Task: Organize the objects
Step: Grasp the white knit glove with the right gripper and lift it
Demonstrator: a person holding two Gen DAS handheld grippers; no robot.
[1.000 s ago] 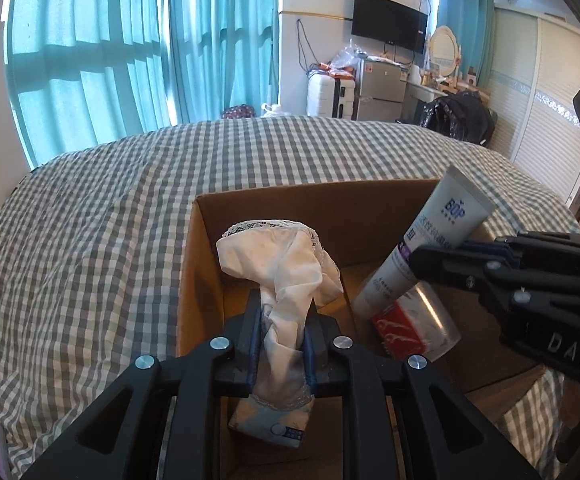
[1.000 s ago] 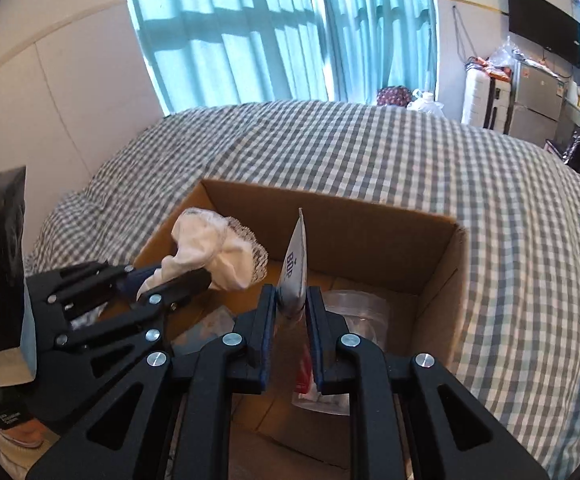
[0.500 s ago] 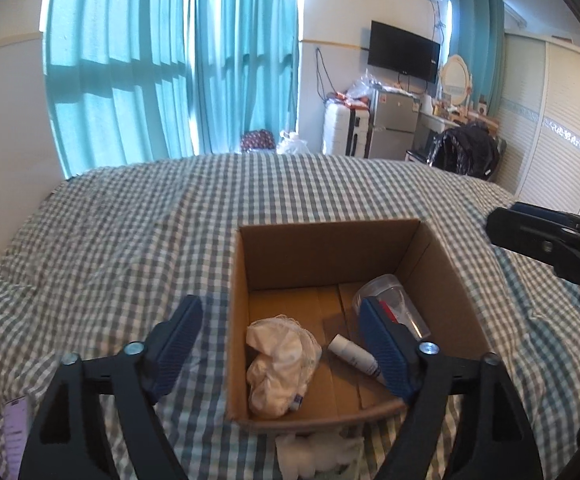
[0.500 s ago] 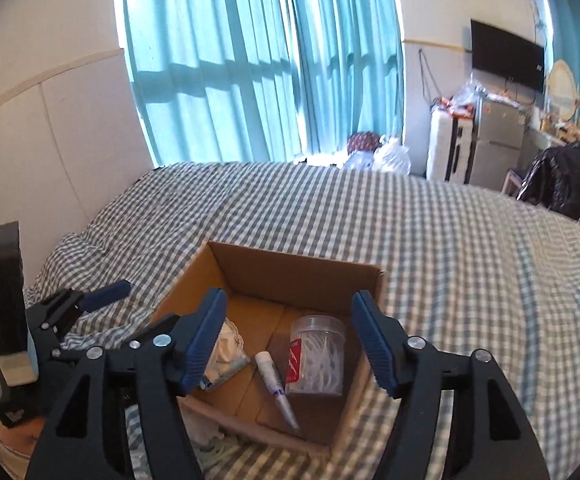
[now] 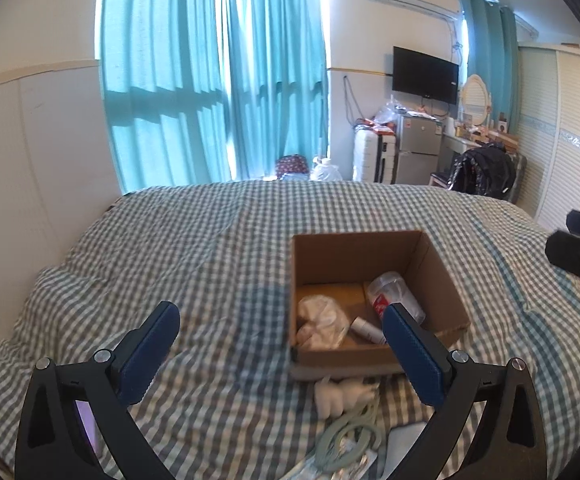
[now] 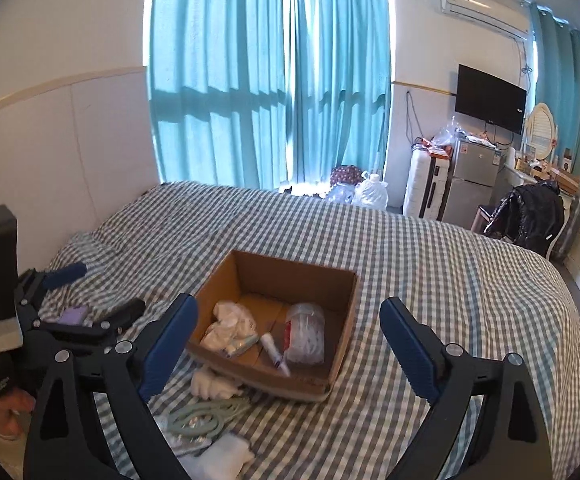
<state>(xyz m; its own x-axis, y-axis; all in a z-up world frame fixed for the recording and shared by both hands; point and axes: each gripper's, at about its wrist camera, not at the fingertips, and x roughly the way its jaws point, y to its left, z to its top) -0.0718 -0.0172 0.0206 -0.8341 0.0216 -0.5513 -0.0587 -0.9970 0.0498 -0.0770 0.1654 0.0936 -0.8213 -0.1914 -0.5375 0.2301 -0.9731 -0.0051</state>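
The bed under its grey-and-white checked cover (image 6: 430, 280) fills both of my wrist views, with teal curtains (image 6: 265, 80) on the wall beyond.

On the cover sits the open brown cardboard box (image 6: 342, 320), flaps up. In it I find three items: a crumpled white cloth (image 6: 229, 326) at the left end, a clear round plastic jar with a red label (image 6: 305, 334) lying on its side at the right end, and a small white tube (image 6: 274, 354) lying flat between them, just beside the jar.

Outside the box, against its near wall, lies a white bundle of cloth (image 6: 213, 386). Nearer me is a pale green looped item (image 6: 203, 416), and nearer still another white cloth (image 6: 225, 454) at the lower edge of the right wrist view. A small purple object (image 6: 74, 314) lies on the cover to the left.

My left claw (image 5: 279, 348) points down over the near side of the bed, with the box to the right of its centre line. Its jaws have just been opening and stand spread wide, nothing between them; the white cloth it could have held lies in the box.

My right claw (image 6: 290, 346) angles down the same way, and the box shows between its fingers. Its jaws have also just been opening and stand wide apart, empty; the tube lies below them on the box floor.

From the right wrist view, my left claw shows at the left edge, clear of the cover, and part of my hand (image 6: 1, 410) shows below it.
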